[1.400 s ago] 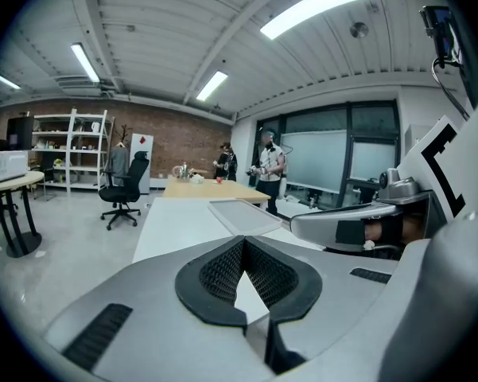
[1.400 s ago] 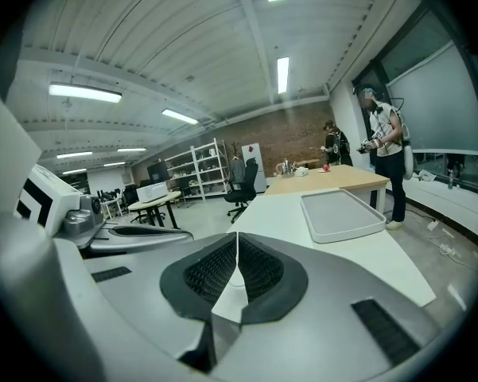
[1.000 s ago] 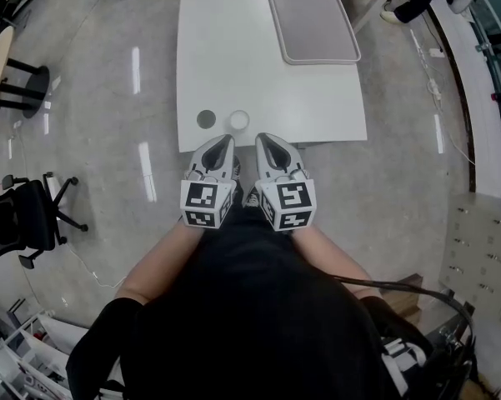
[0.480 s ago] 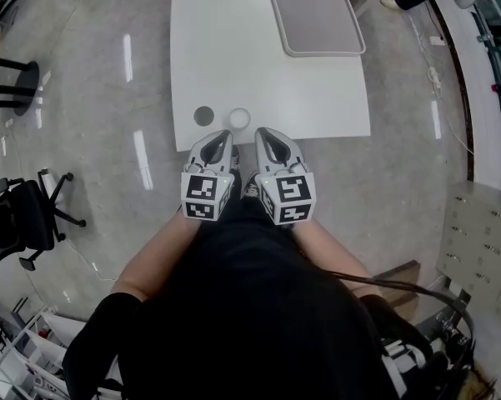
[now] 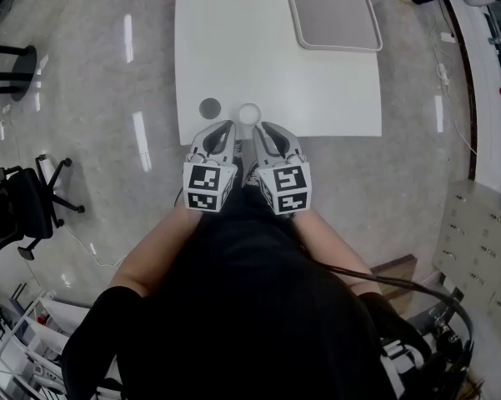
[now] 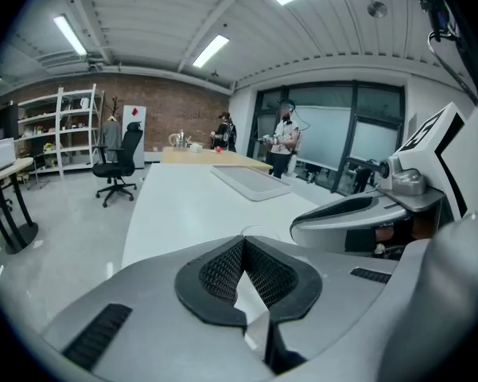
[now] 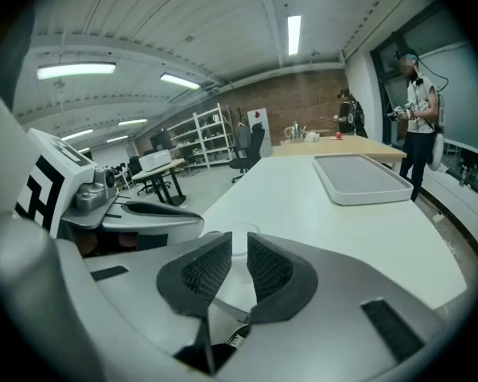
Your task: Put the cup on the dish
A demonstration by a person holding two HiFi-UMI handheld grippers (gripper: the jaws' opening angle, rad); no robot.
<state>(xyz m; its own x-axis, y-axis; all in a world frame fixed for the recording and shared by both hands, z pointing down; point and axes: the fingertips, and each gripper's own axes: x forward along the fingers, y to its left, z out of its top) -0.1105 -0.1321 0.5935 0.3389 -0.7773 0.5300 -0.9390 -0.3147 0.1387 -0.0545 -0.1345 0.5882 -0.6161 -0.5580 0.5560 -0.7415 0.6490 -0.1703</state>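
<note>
- A white table stands in front of the person, with a grey tray lying at its far end.
- Two small round pieces sit close to the table's near edge, near each other but apart: a dark grey round piece to the left and a white round piece to the right.
- From straight above both show only as plain circles, so I cannot say for sure which is the cup and which the dish. Neither rests on the other.
- The left gripper and the right gripper are held side by side in front of the person's body, with their tips just over the table's near edge.
- In the head view the white round piece lies just beyond the tips, between the two grippers. The dark grey one lies just beyond the left gripper's tip, a little to its left.
- In the left gripper view, the left gripper has its jaws drawn together, tips meeting, with nothing in them. The white piece's rim shows faintly on the table just ahead.
- In the right gripper view, the right gripper is likewise closed down to a thin slit and empty. The white rim is seen just past its tips, and the tray lies farther along the table.
- A black office chair stands on the floor well to the left.
</note>
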